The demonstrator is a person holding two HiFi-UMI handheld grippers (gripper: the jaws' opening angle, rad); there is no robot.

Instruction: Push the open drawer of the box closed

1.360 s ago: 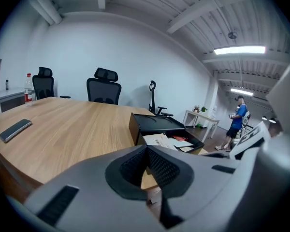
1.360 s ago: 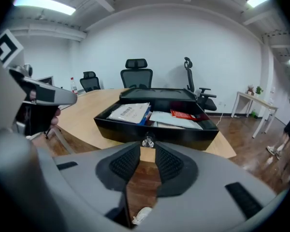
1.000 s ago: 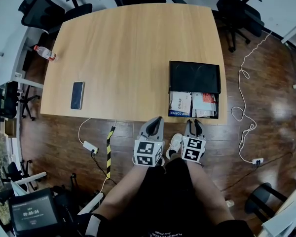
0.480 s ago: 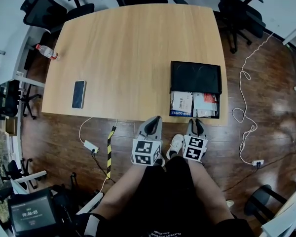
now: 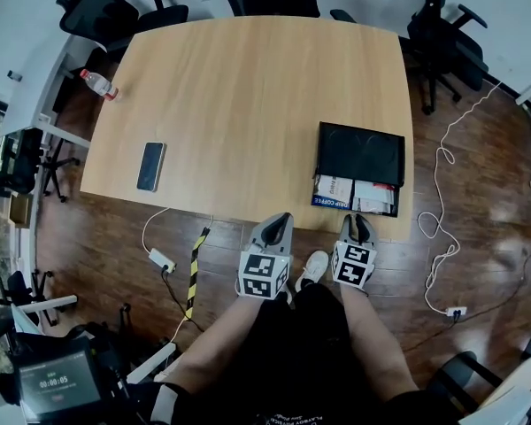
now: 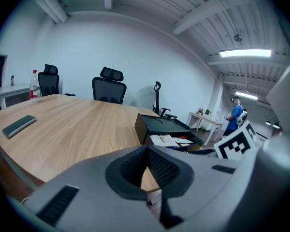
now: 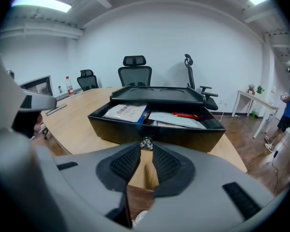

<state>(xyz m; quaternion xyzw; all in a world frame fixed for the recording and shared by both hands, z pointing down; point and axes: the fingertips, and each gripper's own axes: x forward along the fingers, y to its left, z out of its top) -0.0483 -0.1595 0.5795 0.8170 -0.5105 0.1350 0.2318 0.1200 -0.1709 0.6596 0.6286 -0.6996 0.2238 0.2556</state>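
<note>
A black box (image 5: 358, 151) lies on the right side of the wooden table (image 5: 248, 96). Its drawer (image 5: 356, 197) stands open toward me, full of papers and packets. The drawer's black front (image 7: 154, 132) has a small shiny knob (image 7: 146, 143). My right gripper (image 5: 358, 226) is at the table's near edge, straight in front of the drawer, its tips just short of the knob with a narrow gap between them. My left gripper (image 5: 277, 228) is shut and empty, level with the right one, left of the drawer. The box (image 6: 160, 126) is ahead and to its right.
A dark phone (image 5: 150, 166) lies near the table's left front edge and a water bottle (image 5: 99, 84) stands at the far left corner. Office chairs (image 5: 115, 11) ring the far side. Cables and a power strip (image 5: 162, 261) lie on the floor.
The head view has shifted, so the box now sits lower and further right in it. Both grippers hold much the same place at the near table edge.
</note>
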